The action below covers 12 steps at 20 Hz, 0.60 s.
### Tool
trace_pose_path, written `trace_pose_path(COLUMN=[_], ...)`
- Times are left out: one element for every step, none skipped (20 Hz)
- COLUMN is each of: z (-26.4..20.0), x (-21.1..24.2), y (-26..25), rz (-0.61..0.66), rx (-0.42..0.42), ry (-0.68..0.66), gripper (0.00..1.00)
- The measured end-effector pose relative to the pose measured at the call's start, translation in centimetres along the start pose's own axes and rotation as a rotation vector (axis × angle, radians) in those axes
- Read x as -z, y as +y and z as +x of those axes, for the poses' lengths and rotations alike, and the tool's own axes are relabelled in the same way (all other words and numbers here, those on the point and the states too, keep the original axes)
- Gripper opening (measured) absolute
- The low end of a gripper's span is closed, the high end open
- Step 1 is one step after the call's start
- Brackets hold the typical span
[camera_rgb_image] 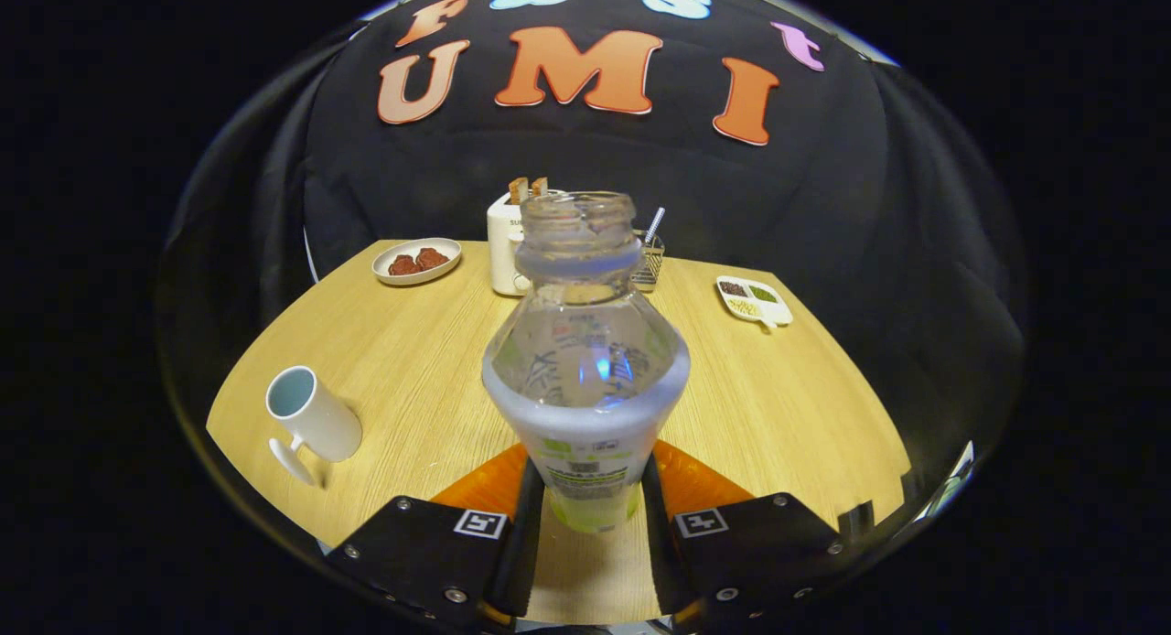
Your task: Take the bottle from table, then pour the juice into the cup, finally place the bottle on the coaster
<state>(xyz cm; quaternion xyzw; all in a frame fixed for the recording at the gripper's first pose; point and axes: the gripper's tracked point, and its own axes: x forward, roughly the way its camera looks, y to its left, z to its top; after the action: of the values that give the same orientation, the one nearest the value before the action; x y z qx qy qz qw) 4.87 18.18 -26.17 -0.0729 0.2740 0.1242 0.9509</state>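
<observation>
Two fingers of the gripper [593,525] pinch the bottle [585,360] low on its body, one on each side. It stands upright and uncapped over the bench [412,360]. The gripper points level across the bench. The cup [311,420] waits well to the left, so carry the bottle there upright, then tilt slowly over the rim.

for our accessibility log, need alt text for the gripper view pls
The gripper is shut on an upright, uncapped bottle with yellowish juice at its base, above a wooden table. A white cup stands to one side; beyond the bottle are a toaster, a plate of food and a small divided dish.
</observation>
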Motion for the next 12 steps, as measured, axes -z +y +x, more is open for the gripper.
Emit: trace_pose_path(z=[-0.3, -0.5, -0.7, -0.8, -1.0, -1.0, -1.1, -1.1, -1.0, -0.9, -0.8, -0.6], x=[-0.4, -0.7, -1.1, -1.4, -1.8, -2.1, -2.6, -3.0, -3.5, -3.7, -4.0, -4.4], y=[0.5, 1.1, 1.7, 2.3, 2.7, 3.3, 4.0, 4.7, 5.3, 5.9, 6.6, 7.3], rz=[-0.028, -0.053, -0.078, -0.11, -0.145, -0.184, -0.225, -0.27, -0.315, -0.356, -0.392, -0.427], rx=[0.014, 0.025, 0.04, 0.056, 0.076, 0.093, 0.106, 0.118, 0.129, 0.137, 0.141, 0.147], ry=[0.001, 0.004, 0.002, 0.001, -0.001, -0.005, -0.013, -0.02, -0.027, -0.03, -0.034, -0.038], gripper=[0.52, 0.52, 0.52, 0.52, 0.52, 0.52, 0.52, 0.52, 0.52, 0.52, 0.52, 0.52])
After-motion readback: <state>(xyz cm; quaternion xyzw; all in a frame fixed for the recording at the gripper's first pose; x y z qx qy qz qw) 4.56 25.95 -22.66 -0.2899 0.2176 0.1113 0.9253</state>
